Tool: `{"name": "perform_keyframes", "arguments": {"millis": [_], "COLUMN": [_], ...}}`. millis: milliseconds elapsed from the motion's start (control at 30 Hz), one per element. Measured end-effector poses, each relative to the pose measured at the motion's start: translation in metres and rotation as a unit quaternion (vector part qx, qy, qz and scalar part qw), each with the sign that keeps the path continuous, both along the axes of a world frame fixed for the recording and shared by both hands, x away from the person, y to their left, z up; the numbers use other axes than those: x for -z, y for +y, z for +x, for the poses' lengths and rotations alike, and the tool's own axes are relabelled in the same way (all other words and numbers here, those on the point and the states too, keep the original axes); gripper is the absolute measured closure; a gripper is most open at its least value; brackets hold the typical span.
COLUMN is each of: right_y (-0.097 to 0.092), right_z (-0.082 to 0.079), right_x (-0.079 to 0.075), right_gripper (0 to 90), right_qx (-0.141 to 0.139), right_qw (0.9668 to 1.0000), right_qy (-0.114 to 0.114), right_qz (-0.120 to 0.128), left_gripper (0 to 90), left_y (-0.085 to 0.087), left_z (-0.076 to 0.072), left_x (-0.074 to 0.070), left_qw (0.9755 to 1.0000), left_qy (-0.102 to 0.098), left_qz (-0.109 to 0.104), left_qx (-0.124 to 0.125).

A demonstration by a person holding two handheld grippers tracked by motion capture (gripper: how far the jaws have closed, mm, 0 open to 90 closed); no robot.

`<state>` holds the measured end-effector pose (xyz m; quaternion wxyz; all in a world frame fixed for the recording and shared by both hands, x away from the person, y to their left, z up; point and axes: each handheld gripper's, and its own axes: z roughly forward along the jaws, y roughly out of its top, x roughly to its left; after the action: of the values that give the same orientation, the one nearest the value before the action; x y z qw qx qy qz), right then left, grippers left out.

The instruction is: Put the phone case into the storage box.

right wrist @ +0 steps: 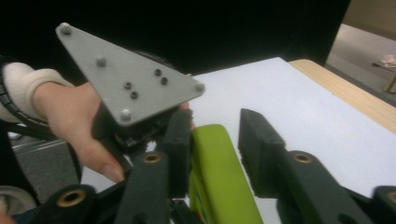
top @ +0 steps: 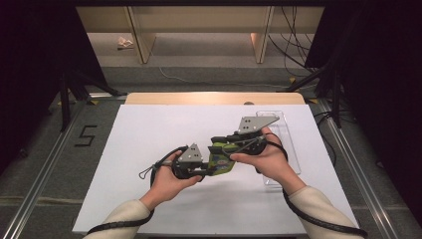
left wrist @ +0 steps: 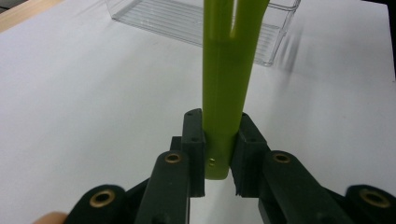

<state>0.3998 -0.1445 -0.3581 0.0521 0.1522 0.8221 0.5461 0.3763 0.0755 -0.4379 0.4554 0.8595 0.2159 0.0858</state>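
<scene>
Two grippers are sharing one green pouch point(top: 222, 162): left gripper point(left wrist: 217, 156) clamping it, right gripper point(right wrist: 215, 140) slackening, beside one clear tray point(top: 288, 144) at three o'clock.

Left forearm: in a cream sleeve, comes in from the bottom edge, angled up and to the right.
Left hand point(top: 166, 180): wrapped around the back of the black left gripper point(left wrist: 218, 158), held low above the table.
Left gripper jaws: pads pressed on both sides of a thin green object.
Right forearm: cream-sleeved, angled up and to the left.
Right hand point(top: 268, 157): grips the black right gripper point(right wrist: 215, 154), close to the left one.
Right gripper jaws: parted, one pad off the green object.
</scene>
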Motion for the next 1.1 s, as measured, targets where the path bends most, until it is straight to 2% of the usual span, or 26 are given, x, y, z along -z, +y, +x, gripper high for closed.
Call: {"name": "perform_keyframes", "arguments": {"millis": [33, 67, 133, 233, 400, 467, 500, 533, 567, 600, 767, 900, 1100], "right_y": [0.000, 0.000, -0.001, -0.002, -0.004, -0.005, -0.005, -0.005, -0.006, -0.006, -0.009, -0.008, -0.008], "right_z": [0.001, 0.001, 0.002, 0.002, 0.004, 0.004, 0.004, 0.004, 0.004, 0.004, 0.005, 0.005, 0.005], "right_x": [0.000, 0.000, 0.001, 0.002, 0.001, 0.001, 0.003, 0.003, 0.004, 0.004, 0.005, 0.007, 0.008], "right_gripper": [55.5, 55.5, 47.1, 32.7, 20.9, 18.5, 17.2, 17.2, 17.3, 17.3, 15.3, 11.8, 10.6], "right_qx": [0.007, 0.007, 0.020, 0.047, 0.080, 0.093, 0.107, 0.107, 0.122, 0.122, 0.153, 0.167, 0.175], "right_qw": [1.0000, 1.0000, 0.9998, 0.9988, 0.9964, 0.9951, 0.9935, 0.9935, 0.9914, 0.9914, 0.9865, 0.9844, 0.9831], "right_qy": [-0.001, -0.001, -0.004, -0.013, -0.019, -0.021, -0.020, -0.020, -0.020, -0.020, -0.028, -0.030, -0.032], "right_qz": [0.001, 0.001, 0.001, 0.005, 0.021, 0.027, 0.033, 0.033, 0.043, 0.043, 0.051, 0.047, 0.041], "left_gripper": [77.3, 77.3, 77.3, 77.3, 77.3, 77.3, 77.3, 77.3, 77.2, 77.2, 77.2, 77.3, 77.2], "left_y": [0.000, 0.000, 0.000, 0.002, 0.005, 0.006, 0.006, 0.006, 0.008, 0.008, 0.010, 0.010, 0.009], "left_z": [0.000, 0.000, 0.000, 0.001, 0.002, 0.003, 0.003, 0.003, 0.003, 0.003, 0.003, 0.003, 0.003], "left_x": [0.000, 0.000, -0.001, -0.001, -0.003, -0.003, -0.004, -0.004, -0.005, -0.005, -0.007, -0.007, -0.007], "left_qw": [1.0000, 1.0000, 0.9999, 0.9998, 0.9990, 0.9986, 0.9979, 0.9979, 0.9968, 0.9968, 0.9953, 0.9943, 0.9927], "left_qy": [-0.003, -0.004, -0.005, 0.005, 0.004, 0.004, 0.010, 0.010, 0.018, 0.018, 0.007, 0.006, 0.008], "left_qz": [0.001, 0.002, 0.005, 0.001, -0.003, -0.004, -0.008, -0.008, -0.020, -0.020, -0.013, -0.010, -0.008], "left_qx": [-0.002, -0.003, -0.007, -0.021, -0.045, -0.052, -0.063, -0.063, -0.075, -0.075, -0.096, -0.106, -0.120]}}
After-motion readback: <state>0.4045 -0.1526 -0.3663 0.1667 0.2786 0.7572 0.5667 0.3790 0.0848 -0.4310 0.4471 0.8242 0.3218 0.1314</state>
